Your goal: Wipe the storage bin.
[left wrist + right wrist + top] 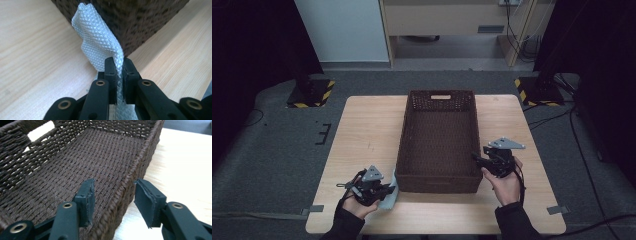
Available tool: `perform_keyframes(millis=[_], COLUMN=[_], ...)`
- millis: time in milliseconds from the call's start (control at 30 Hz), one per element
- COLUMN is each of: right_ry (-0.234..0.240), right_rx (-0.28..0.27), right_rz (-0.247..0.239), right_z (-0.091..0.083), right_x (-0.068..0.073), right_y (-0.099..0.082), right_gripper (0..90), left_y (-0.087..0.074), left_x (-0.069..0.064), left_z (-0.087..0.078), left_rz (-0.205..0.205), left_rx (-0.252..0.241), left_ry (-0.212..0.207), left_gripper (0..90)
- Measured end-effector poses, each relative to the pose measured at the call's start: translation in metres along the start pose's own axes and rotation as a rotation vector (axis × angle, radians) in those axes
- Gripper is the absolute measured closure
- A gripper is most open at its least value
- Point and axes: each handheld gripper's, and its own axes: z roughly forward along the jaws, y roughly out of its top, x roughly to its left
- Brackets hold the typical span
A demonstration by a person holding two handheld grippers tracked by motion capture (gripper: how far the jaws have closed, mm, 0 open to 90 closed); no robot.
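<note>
1. My left gripper (384, 191) sits at the near left of the table (362, 130), just outside the basket's near left corner. Its jaws are clamped tight on a pale cloth (390, 196).

2. In the left gripper view the cloth (96, 37) shows a fine diamond weave. It is pinched between my two black pads (110, 75) and rises up out of them in a folded, standing strip.

3. The upper end of the cloth leans against the dark outer corner of the woven basket (140, 20). It looks to be touching the wall there; I cannot tell how firmly.

4. The cloth is outside the basket, on the table side. From above, its lower edge lies on or just over the wood beside my left hand.

5. My right gripper (477, 161) is at the basket's right wall, near the front end, with my right hand (507, 182) behind it on the table side.

6. In the right gripper view my gripper (113, 200) stands partly open, with the basket's rim (130, 180) running between the two pads. One pad is over the inside floor, the other over the table outside. The pads do not press on the rim; there is a gap on each side.

7. The brown basket (412, 150) stands lengthwise in the middle of the table, handle slot at the far end.
</note>
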Motion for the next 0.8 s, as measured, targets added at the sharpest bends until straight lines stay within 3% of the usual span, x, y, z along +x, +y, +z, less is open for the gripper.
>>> perform_keyframes(millis=[300,367,500,700,800], right_ry=[0.007,-0.006,-0.025,-0.067,-0.082], right_rx=[-0.074,-0.085,-0.099,-0.064,-0.032], right_rz=[-0.001,0.002,0.015,0.040,0.057], right_z=[-0.014,-0.017,-0.021,-0.015,-0.010], right_x=[-0.014,-0.016,-0.024,-0.043,-0.052], right_y=[-0.007,-0.008,-0.012,-0.027,-0.034], right_gripper=[38.2,36.8,34.3,31.0,29.4], left_y=[0.016,0.017,0.008,-0.006,-0.004], left_x=[-0.007,-0.009,-0.013,-0.011,-0.013], left_z=[-0.043,-0.046,-0.036,-0.010,-0.015], left_rz=[0.001,0.005,-0.004,-0.027,-0.023], left_rx=[-0.166,-0.182,-0.163,-0.072,-0.098], left_ry=[0.017,0.021,0.021,0.028,0.024], left_gripper=[83.8,83.8,83.8,83.8,83.8])
